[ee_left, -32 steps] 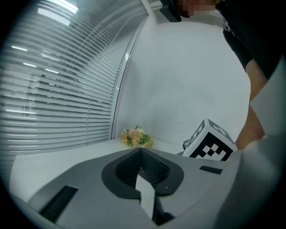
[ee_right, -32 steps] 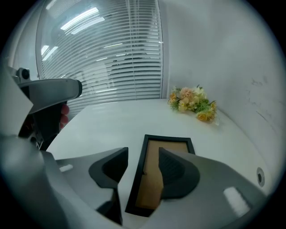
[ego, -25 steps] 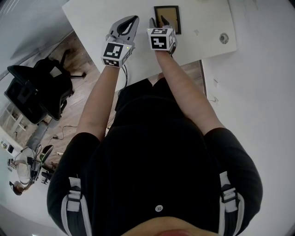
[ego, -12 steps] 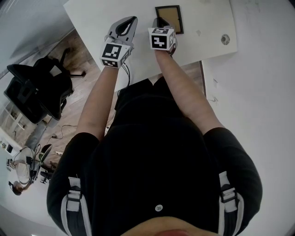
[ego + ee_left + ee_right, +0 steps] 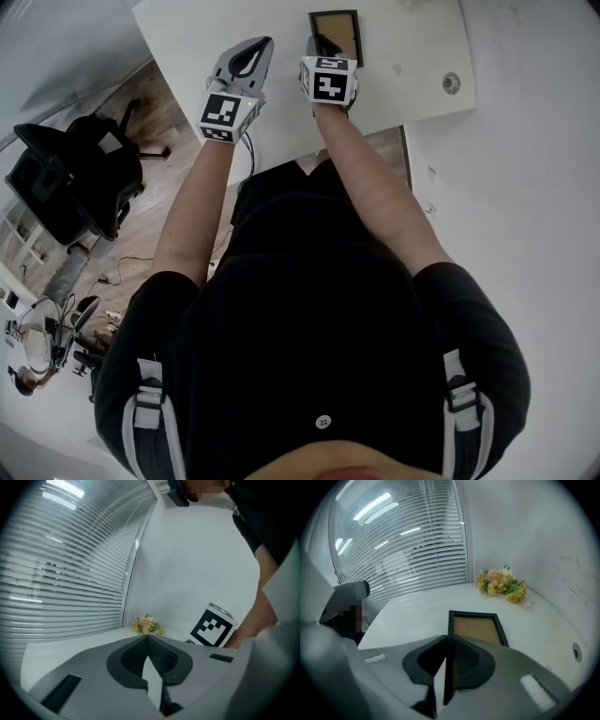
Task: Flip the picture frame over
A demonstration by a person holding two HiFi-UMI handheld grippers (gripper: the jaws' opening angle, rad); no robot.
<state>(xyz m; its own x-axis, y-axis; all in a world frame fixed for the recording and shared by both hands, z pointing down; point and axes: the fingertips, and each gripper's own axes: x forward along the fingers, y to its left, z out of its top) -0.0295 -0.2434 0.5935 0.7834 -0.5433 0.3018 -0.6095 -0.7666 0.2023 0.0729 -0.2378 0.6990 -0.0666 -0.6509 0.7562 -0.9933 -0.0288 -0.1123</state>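
The picture frame [image 5: 335, 33] lies back side up on the white table [image 5: 206, 28], a black rim around a brown backing board [image 5: 476, 629]. My right gripper [image 5: 314, 45] is shut on the near end of the frame's left rim, and in the right gripper view the black edge runs between the pads [image 5: 447, 639]. My left gripper [image 5: 258, 47] hovers to the left of the frame, apart from it. Its jaws are shut with nothing held [image 5: 146, 639].
A small bunch of flowers [image 5: 501, 585] lies at the far end of the table by the wall, also visible as flowers [image 5: 146, 625]. A round cable hole [image 5: 451, 82] sits at the table's right. A black office chair [image 5: 70, 183] stands on the wooden floor to the left.
My right gripper's jaws have closed on the frame's left rim, and the hand has risen a little. The left gripper has stayed where it was.
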